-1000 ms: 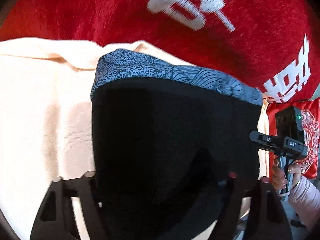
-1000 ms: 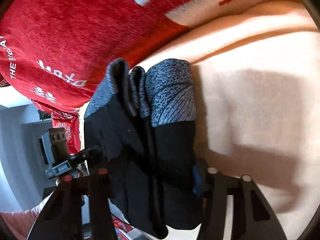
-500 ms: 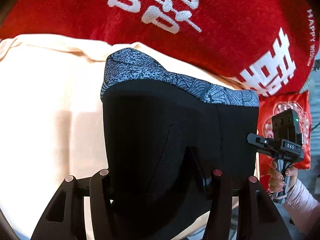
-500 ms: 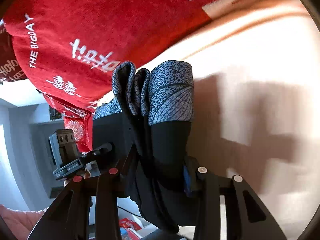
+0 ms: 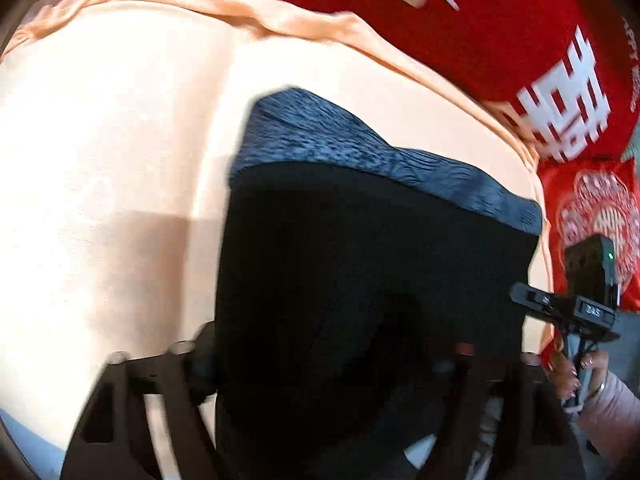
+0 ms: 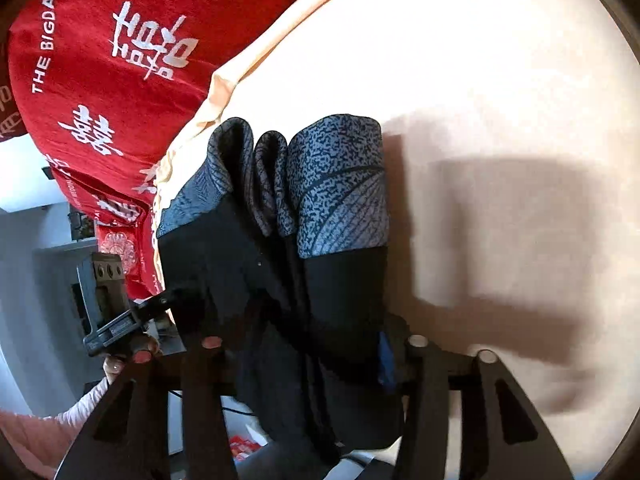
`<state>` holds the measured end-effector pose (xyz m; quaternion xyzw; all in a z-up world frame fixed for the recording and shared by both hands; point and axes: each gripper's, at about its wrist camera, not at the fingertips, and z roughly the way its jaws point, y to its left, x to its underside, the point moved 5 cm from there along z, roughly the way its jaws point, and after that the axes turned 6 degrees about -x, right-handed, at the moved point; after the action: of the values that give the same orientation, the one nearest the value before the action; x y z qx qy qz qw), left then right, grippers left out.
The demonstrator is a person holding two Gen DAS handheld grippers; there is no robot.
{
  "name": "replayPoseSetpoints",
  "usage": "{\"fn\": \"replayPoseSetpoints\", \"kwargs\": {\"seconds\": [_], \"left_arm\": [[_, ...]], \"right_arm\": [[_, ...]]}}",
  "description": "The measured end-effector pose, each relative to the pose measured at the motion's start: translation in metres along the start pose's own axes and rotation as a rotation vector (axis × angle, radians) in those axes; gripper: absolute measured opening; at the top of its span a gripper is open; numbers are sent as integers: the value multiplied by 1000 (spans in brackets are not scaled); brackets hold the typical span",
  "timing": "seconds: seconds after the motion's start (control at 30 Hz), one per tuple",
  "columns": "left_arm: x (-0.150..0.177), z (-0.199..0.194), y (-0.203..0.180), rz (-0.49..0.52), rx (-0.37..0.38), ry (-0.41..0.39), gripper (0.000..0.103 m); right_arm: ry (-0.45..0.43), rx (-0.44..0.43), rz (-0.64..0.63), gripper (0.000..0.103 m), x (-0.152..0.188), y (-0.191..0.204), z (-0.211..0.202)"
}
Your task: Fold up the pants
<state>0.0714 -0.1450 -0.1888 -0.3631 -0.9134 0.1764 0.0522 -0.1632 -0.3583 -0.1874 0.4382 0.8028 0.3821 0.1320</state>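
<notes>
The black pants (image 5: pixel 360 280) with a blue-grey patterned waistband (image 5: pixel 360 152) hang folded between both grippers above a peach sheet (image 5: pixel 100 160). My left gripper (image 5: pixel 328 360) is shut on the pants' lower edge; its fingertips are hidden by the cloth. In the right wrist view the pants (image 6: pixel 304 280) show several bunched layers with the waistband (image 6: pixel 340 188) on top. My right gripper (image 6: pixel 312 344) is shut on that bunched side. The right gripper's body (image 5: pixel 576 308) shows at the left view's right edge.
A red blanket with white characters (image 5: pixel 500 32) lies beyond the sheet; it also shows in the right wrist view (image 6: pixel 112 60). A red cushion (image 5: pixel 596 216) sits at the far right. Grey furniture (image 6: pixel 48 280) stands beyond the bed edge.
Both grippers carried the pants farther over the peach sheet, away from the red blanket. Their grip on the pants is unchanged.
</notes>
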Motion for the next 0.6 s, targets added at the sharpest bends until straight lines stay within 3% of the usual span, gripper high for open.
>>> {"fn": "replayPoseSetpoints", "kwargs": {"seconds": [0.1, 0.17, 0.27, 0.37, 0.53, 0.6], "left_arm": [[4, -5, 10, 0, -1, 8, 84], [5, -12, 12, 20, -68, 4, 90], [3, -12, -6, 59, -156, -17, 90], [14, -29, 4, 113, -233, -18, 90], [29, -44, -6, 177, -292, -20, 90], [38, -49, -9, 189, -297, -10, 99]], "right_arm": [[-3, 41, -13, 58, -1, 7, 1], [-14, 70, -13, 61, 1, 10, -1], [-48, 133, 8, 61, 7, 16, -11], [-75, 186, 20, 61, 12, 20, -17], [-115, 285, 39, 65, 30, 26, -32], [-123, 314, 44, 66, 41, 30, -38]]}}
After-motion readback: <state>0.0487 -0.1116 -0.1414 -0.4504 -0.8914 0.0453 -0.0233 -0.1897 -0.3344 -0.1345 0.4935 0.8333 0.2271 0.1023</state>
